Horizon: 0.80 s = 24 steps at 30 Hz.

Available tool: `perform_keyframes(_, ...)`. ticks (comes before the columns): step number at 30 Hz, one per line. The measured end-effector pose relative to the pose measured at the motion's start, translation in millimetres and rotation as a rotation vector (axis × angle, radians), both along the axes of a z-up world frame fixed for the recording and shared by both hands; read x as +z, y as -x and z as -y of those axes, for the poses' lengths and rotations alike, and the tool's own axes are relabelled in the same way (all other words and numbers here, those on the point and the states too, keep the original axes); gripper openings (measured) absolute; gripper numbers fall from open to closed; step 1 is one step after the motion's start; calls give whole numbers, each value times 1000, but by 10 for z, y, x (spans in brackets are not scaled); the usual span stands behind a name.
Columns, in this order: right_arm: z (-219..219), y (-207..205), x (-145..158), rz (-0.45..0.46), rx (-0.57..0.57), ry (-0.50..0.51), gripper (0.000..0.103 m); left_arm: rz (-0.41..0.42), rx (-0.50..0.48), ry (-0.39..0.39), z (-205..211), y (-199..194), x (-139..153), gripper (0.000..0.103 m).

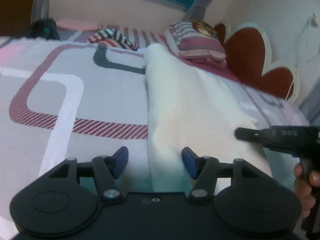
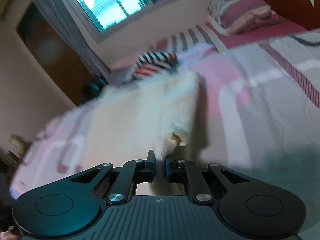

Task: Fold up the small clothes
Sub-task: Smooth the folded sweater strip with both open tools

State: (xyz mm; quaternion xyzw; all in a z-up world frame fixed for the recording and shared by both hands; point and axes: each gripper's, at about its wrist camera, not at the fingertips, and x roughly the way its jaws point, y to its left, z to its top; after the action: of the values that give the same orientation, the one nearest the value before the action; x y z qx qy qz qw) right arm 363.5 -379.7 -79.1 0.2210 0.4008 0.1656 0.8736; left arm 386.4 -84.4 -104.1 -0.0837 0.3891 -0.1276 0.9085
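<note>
A white garment (image 1: 186,100) lies stretched out on the patterned bedspread (image 1: 90,92). My left gripper (image 1: 155,161) is open, its blue pads on either side of the garment's near edge, gripping nothing. My right gripper (image 2: 159,163) is shut on a corner of the white garment (image 2: 160,112) and holds it lifted. The right gripper also shows in the left wrist view (image 1: 240,134), at the garment's right edge, held by a hand.
A striped red, white and dark piece of clothing (image 1: 114,37) lies at the far side of the bed. Striped pillows (image 1: 196,40) lean by a red and white headboard (image 1: 252,56). A window (image 2: 108,2) and wall are beyond.
</note>
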Motion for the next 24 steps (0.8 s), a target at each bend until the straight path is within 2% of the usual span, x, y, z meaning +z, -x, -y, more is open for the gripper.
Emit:
perform_keyframes(2, 7, 3, -36, 4, 11, -9, 9, 9, -6, -6, -16, -2, 60, 55)
perform_keyframes(4, 78, 89, 100, 58, -21, 7, 20, 73, 22, 33, -138, -25, 196, 55)
perform_keyframes(7, 222, 174, 290, 170, -80, 25, 20, 125, 51, 84, -246, -257, 383, 55)
perform_keyframes(9, 218, 67, 353, 205, -81, 30, 19, 123, 29, 50, -145, -515, 450, 55)
perform_keyframes(12, 88, -200, 368, 234, -40, 88, 19, 114, 19, -1, 35, -817, 431, 54)
perform_keyframes(15, -72, -502, 264, 218, 25, 131, 19, 91, 47, -19, 77, -990, 316, 55)
perform_keyframes(16, -115, -565, 210, 207, 37, 153, 19, 72, 57, -56, 107, -1032, 256, 56)
perform_keyframes(18, -168, -749, 3, 129, 70, 199, 19, 61, 66, -67, 84, -1049, 154, 58)
perform_keyframes(21, -90, -805, -124, 109, 43, 144, 19, 57, 69, -57, 52, -1036, 135, 58)
perform_keyframes(24, -130, -771, -97, 113, 44, 176, 20, 50, 58, -55, 27, -1036, 186, 61)
